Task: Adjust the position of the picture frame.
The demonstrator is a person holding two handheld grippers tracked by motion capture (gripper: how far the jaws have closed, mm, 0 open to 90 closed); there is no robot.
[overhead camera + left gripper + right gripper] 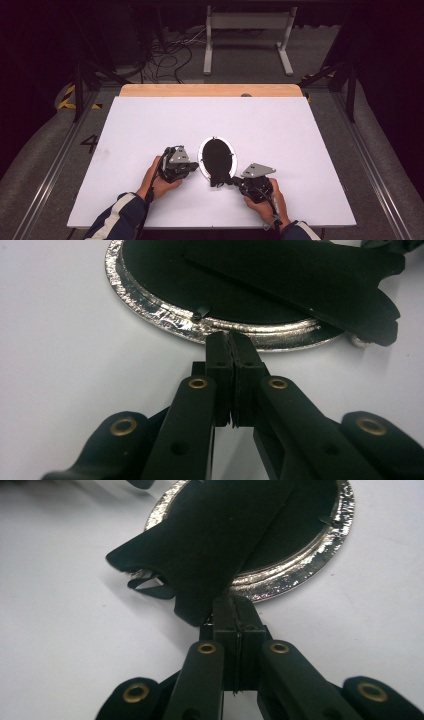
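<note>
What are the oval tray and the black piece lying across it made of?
Oval tray: looks like thin metal foil, shiny and silver, going by its crinkled, mirror-bright rim; its inside looks matte black. Black piece: a flat matte sheet with cleanly cut edges, possibly foam, felt or rubber; the look leaves it open.

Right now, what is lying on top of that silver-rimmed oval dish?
A flat black strip lies across the dish, its notched end hanging past the rim onto the table. The dish's inside looks black; whatever sits under the strip is covered.
</note>
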